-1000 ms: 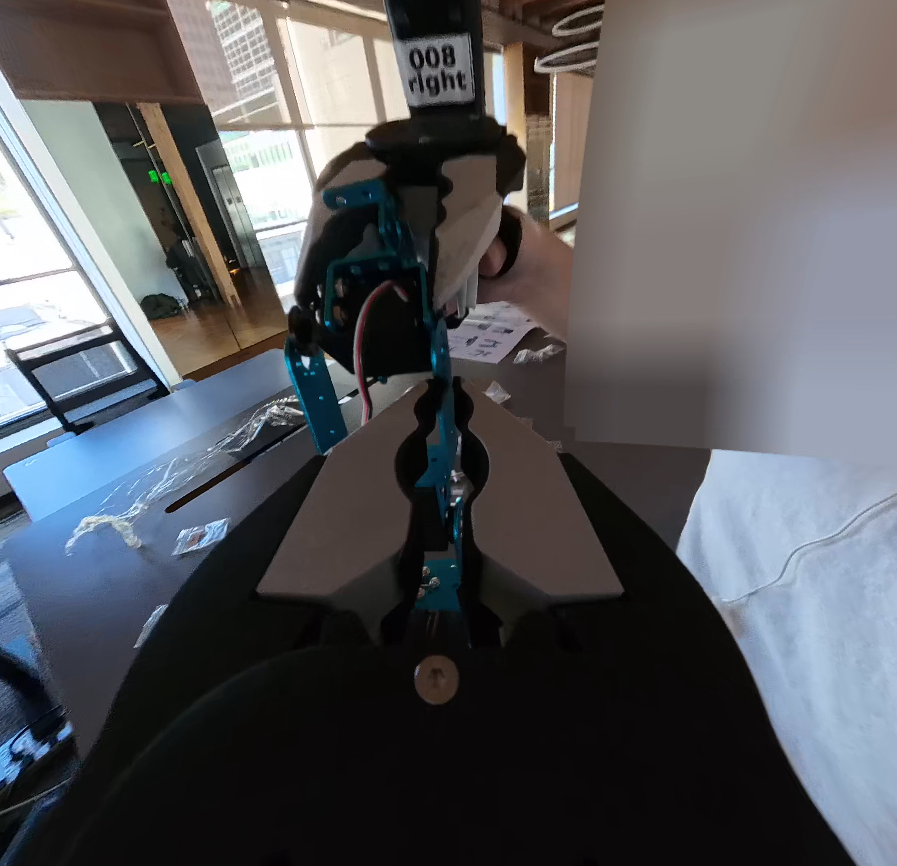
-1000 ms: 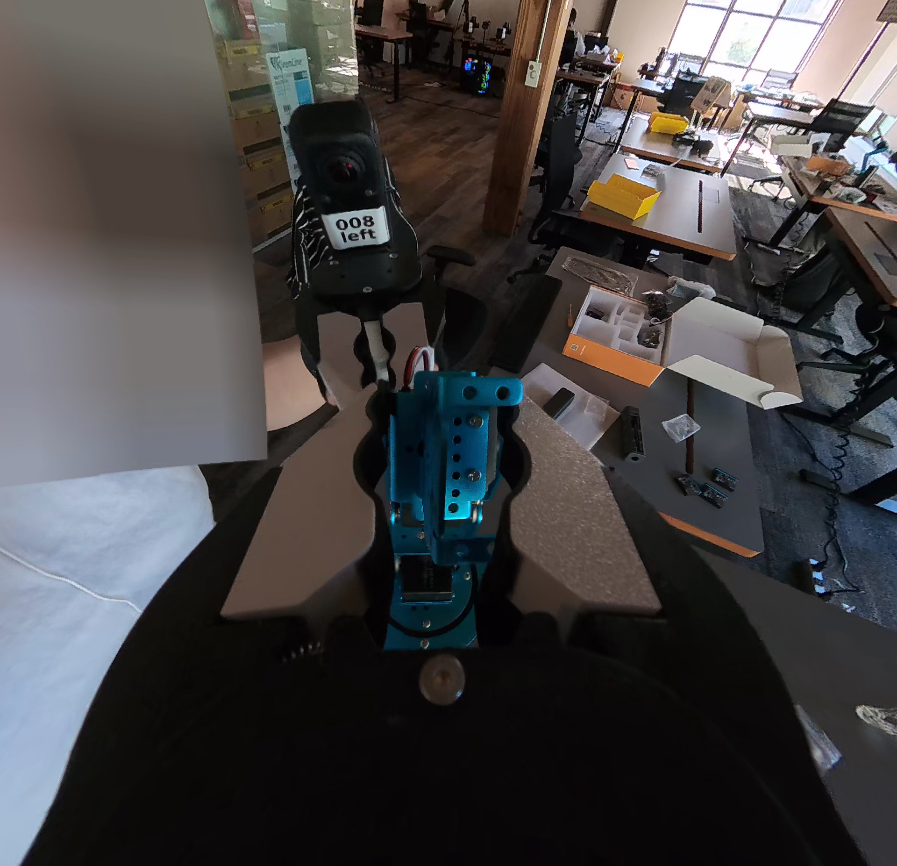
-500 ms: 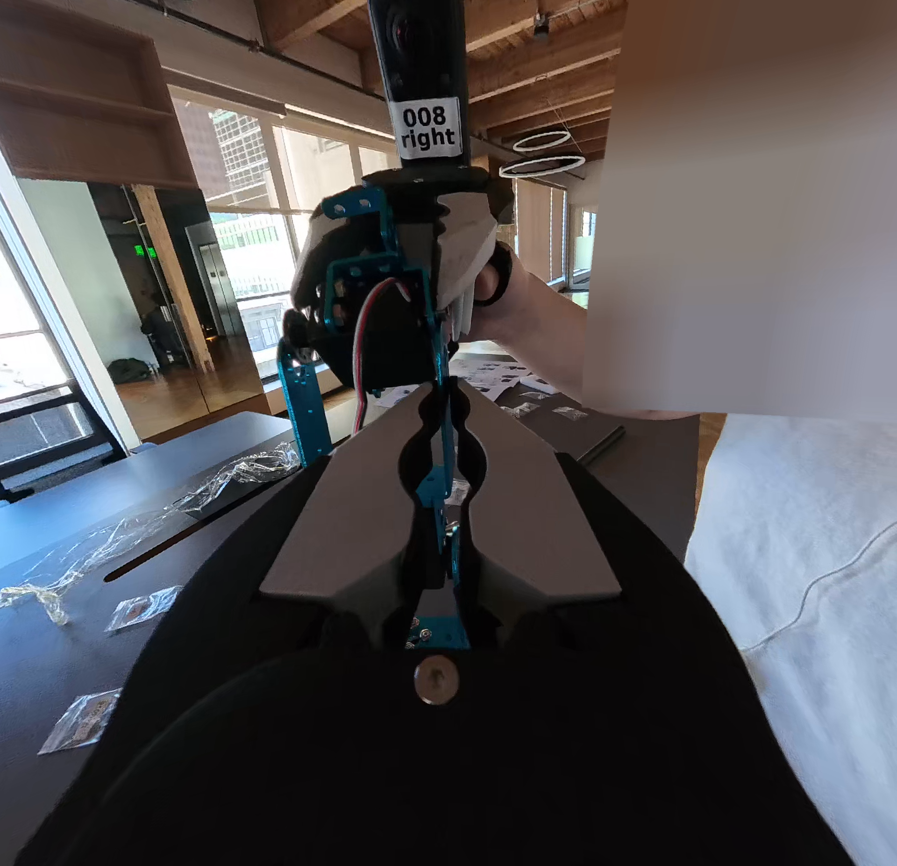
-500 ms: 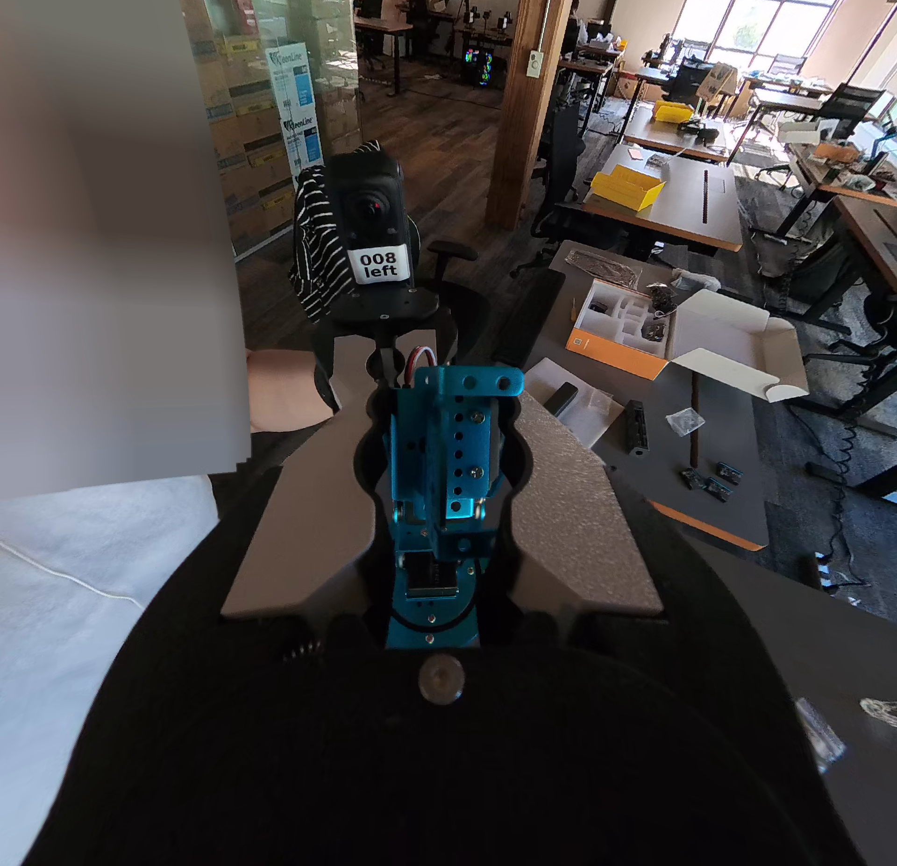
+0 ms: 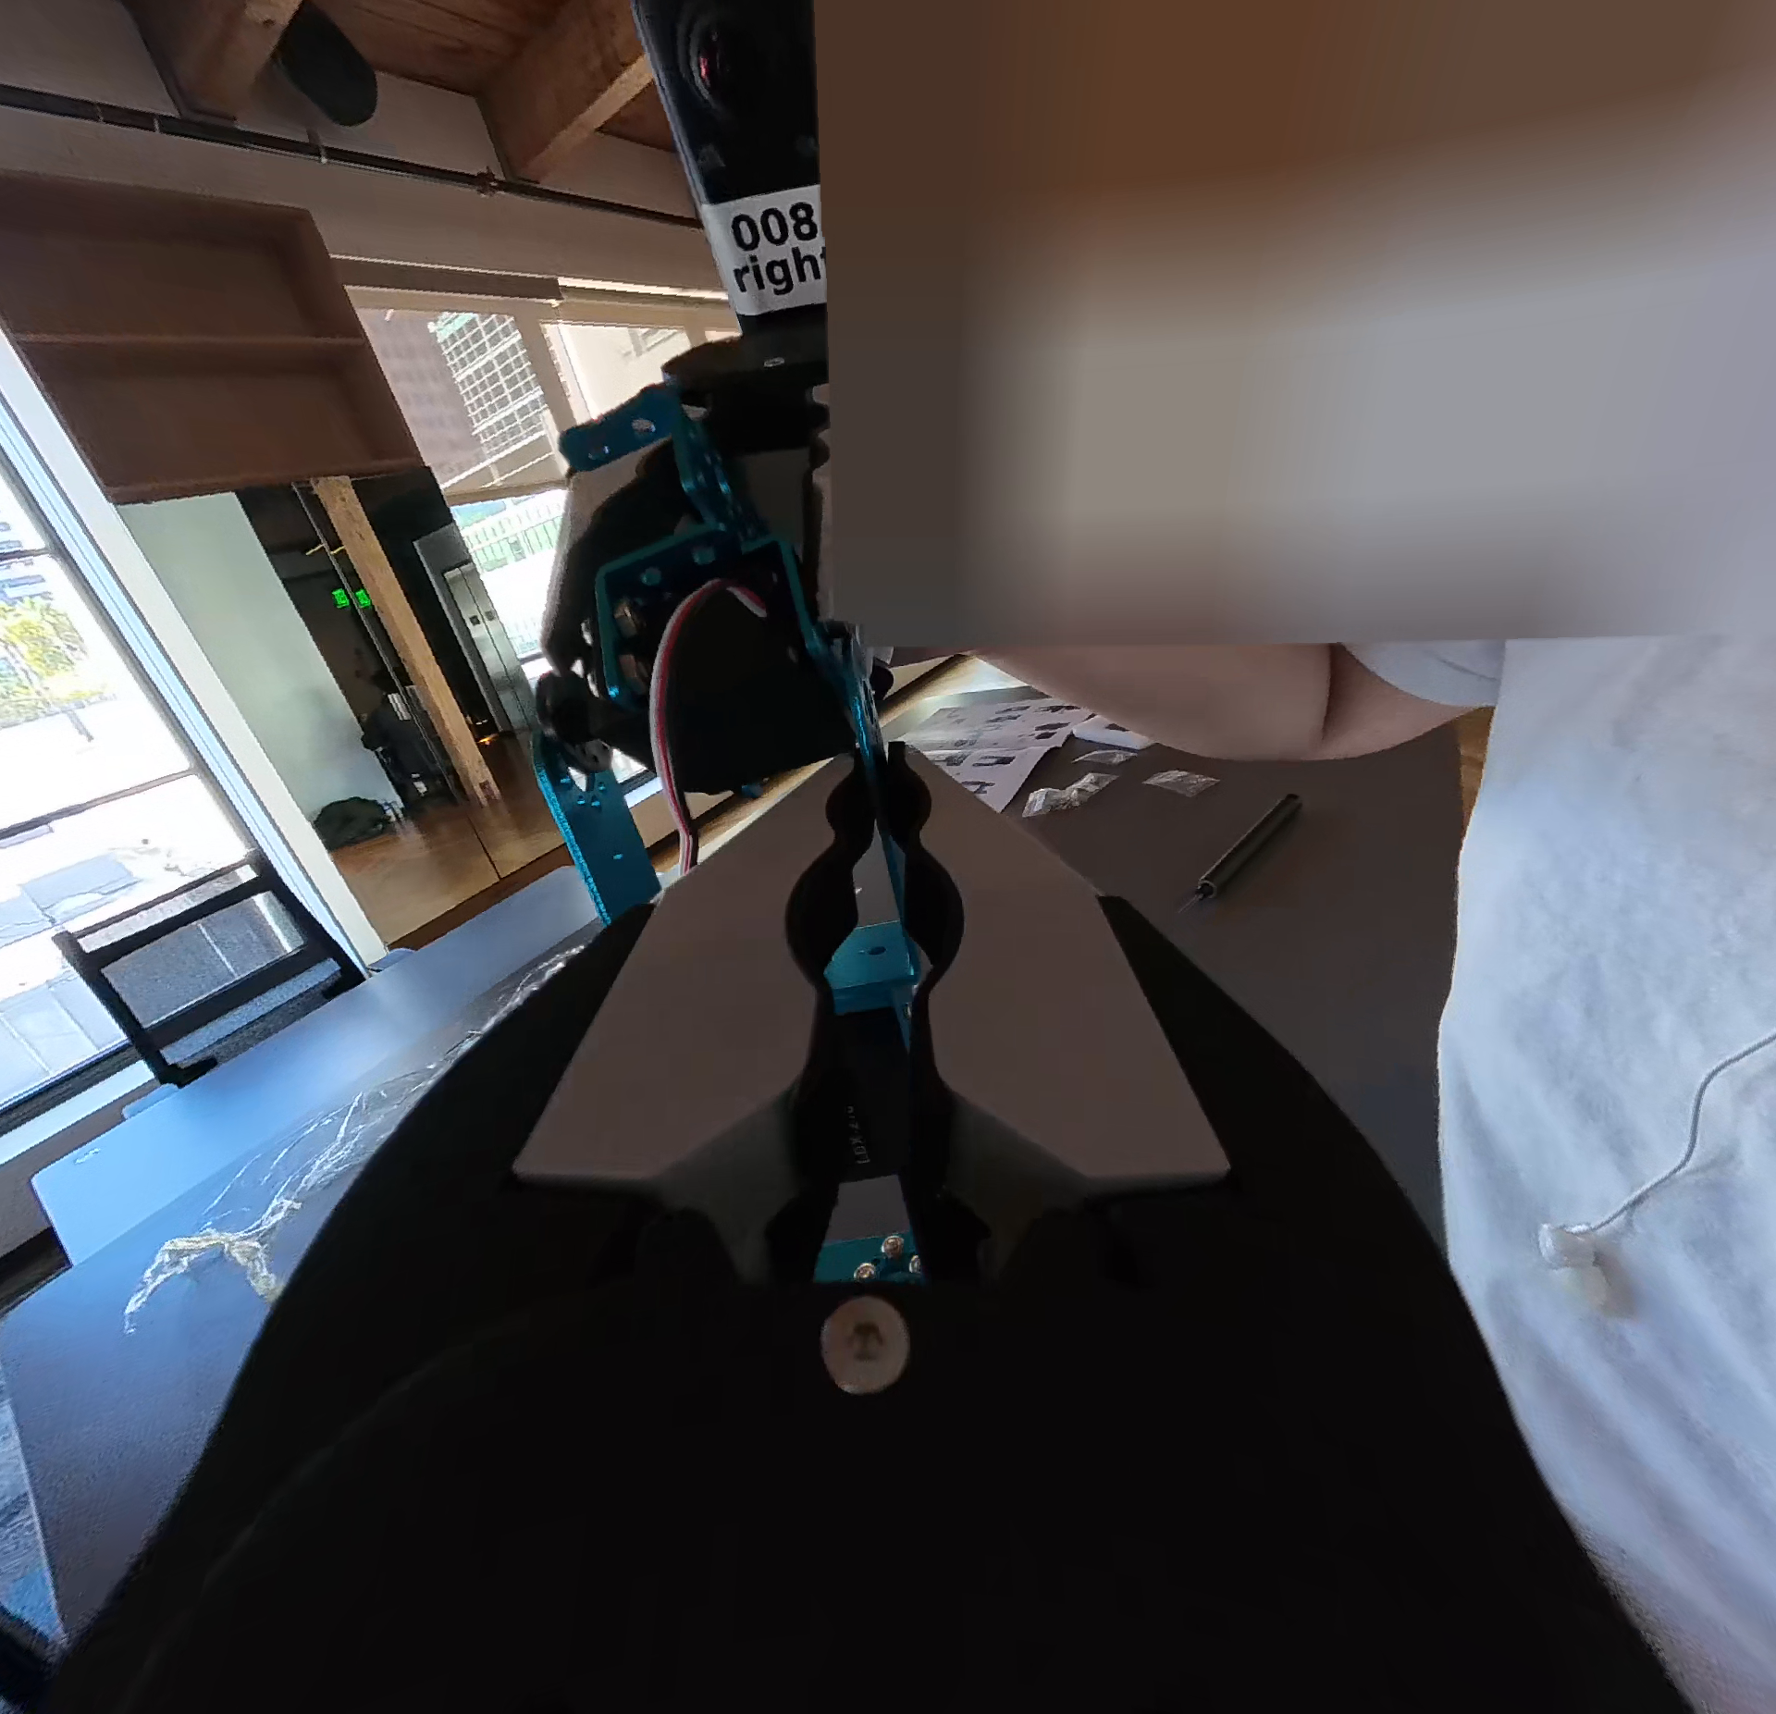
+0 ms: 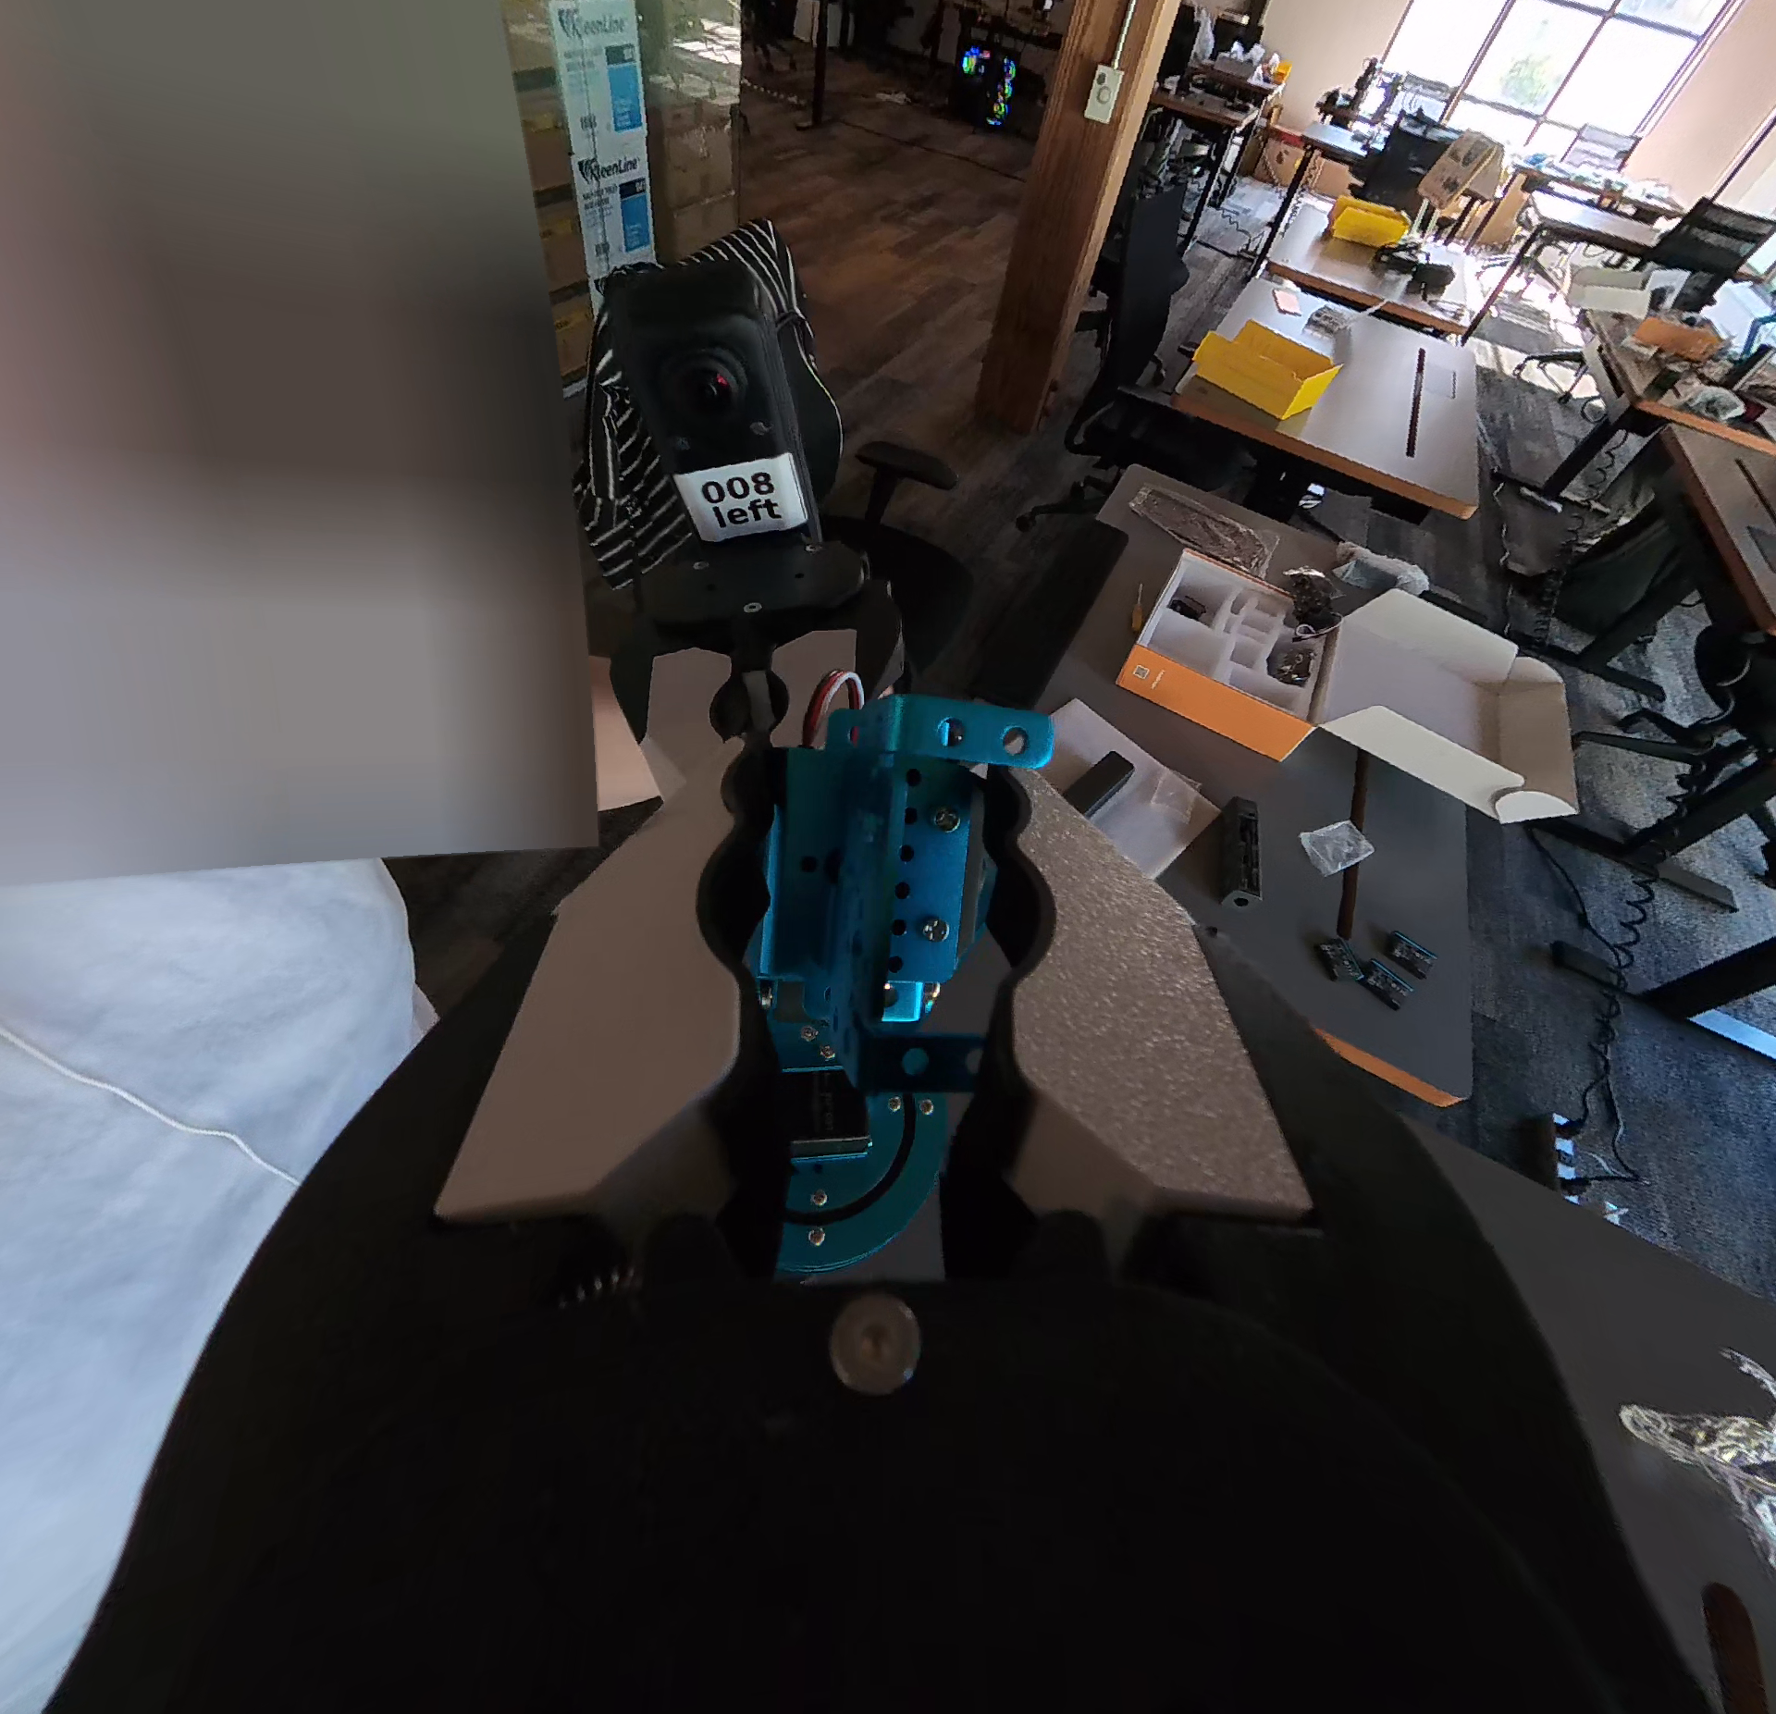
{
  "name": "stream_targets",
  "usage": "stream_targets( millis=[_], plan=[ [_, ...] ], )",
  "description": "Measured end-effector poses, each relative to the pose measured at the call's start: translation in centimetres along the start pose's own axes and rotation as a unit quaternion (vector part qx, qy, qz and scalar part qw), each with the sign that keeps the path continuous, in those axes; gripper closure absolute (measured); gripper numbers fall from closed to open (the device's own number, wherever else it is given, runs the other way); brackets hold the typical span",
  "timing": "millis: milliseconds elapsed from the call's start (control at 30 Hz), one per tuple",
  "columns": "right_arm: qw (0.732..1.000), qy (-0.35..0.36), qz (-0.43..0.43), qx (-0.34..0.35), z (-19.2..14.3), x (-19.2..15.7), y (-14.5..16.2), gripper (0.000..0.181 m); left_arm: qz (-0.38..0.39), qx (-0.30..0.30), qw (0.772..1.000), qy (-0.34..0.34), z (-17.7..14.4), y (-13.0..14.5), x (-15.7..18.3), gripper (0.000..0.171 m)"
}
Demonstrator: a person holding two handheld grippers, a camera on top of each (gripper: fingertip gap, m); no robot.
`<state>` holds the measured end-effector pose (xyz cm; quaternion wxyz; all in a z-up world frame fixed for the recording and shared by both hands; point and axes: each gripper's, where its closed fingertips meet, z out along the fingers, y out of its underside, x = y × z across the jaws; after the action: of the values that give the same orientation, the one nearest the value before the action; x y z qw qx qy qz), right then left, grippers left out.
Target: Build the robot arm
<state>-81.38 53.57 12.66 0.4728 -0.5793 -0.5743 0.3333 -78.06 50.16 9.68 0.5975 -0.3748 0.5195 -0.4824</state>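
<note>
- The left gripper (image 5: 879,803) was clenched on a thin blue metal strip of a blue metal assembly (image 5: 673,630), its jaws pressed nearly together with the strip edge-on between them
- The right gripper (image 6: 870,803) was grasping the same assembly from the other end, its jaws spread around the wide blue bracket block (image 6: 865,899) with a round blue base plate (image 6: 855,1178) deeper in the gap
- The assembly hung in the air between the two grippers, above the dark table (image 6: 1393,1014) and touching nothing else; a red, white and black wire (image 5: 673,707) looped out of its black motor body (image 5: 750,707)
- How far the build had come cannot be told; brackets, motor and base plate looked already joined, while loose parts lay unused on the table
- An opened orange-and-white box (image 6: 1249,668) sat toward the table's far edge, with small bags (image 6: 1336,846), a black bar (image 6: 1240,851) and little blue-edged pieces (image 6: 1374,966) nearer its right edge
- In the left wrist view, printed sheets (image 5: 1009,755) and a black pen-like tool (image 5: 1249,846) lay on the table by the person's white shirt (image 5: 1615,995), with crumpled clear wrap (image 5: 240,1226) toward the left edge
- Judged from this, room was tight on the body side, where shirt and forearm (image 5: 1201,707) stood close, and freer upward and away from the person
</note>
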Motion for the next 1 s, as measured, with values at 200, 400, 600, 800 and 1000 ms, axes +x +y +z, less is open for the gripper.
stream_targets(
  millis=[200, 400, 600, 800, 1000],
  plan=[
    [1.000, -0.010, -0.004, 0.011, 0.01, 0.03, 0.10, 0.135, 0.009, 0.003, 1.000, 0.003, 0.04, -0.01, 0.05, 0.171],
    [0.999, -0.022, -0.009, 0.023, 0.02, -0.01, 0.13, 0.136, 0.028, -0.003, 1.000, 0.008, 0.08, 0.00, 0.14, 0.170],
    [0.999, -0.025, -0.026, 0.024, 0.26, -0.06, 0.21, 0.136, 0.040, 0.000, 0.999, 0.014, -0.02, -0.04, 0.22, 0.170],
    [0.998, -0.029, -0.037, 0.039, 0.33, -0.03, 0.17, 0.136, 0.056, 0.004, 0.998, 0.005, 0.10, -0.06, 0.25, 0.169],
    [0.997, -0.046, -0.001, 0.057, 0.14, -0.11, 0.22, 0.135, 0.051, 0.008, 0.999, -0.005, 0.24, -0.11, 0.21, 0.169]
  ],
)
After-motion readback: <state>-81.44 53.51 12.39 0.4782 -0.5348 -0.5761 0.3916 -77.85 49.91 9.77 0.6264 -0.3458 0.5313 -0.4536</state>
